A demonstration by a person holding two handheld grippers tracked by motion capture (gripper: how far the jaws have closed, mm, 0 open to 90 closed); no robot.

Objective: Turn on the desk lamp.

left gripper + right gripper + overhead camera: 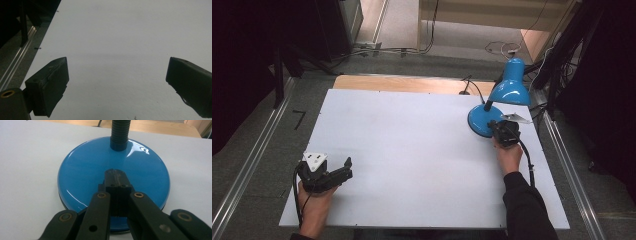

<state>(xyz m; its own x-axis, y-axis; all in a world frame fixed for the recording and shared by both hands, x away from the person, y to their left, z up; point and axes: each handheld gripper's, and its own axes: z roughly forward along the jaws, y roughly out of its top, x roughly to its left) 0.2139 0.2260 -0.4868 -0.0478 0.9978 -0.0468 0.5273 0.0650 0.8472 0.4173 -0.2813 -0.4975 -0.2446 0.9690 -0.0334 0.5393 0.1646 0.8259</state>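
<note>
Near the front left corner of the white desk [412,150], the left gripper [343,169] is held by a hand [314,207] just above the surface, its jaws spread wide with nothing but bare desk between them. Across at the right edge, toward the back corner, stands the blue lamp [504,95], its round base [113,182] flat on the desk and its ribbed black neck [119,133] rising from the far side of the base. The right gripper [115,176] has its jaws pressed together, their tips resting on top of the base, gripping nothing.
</note>
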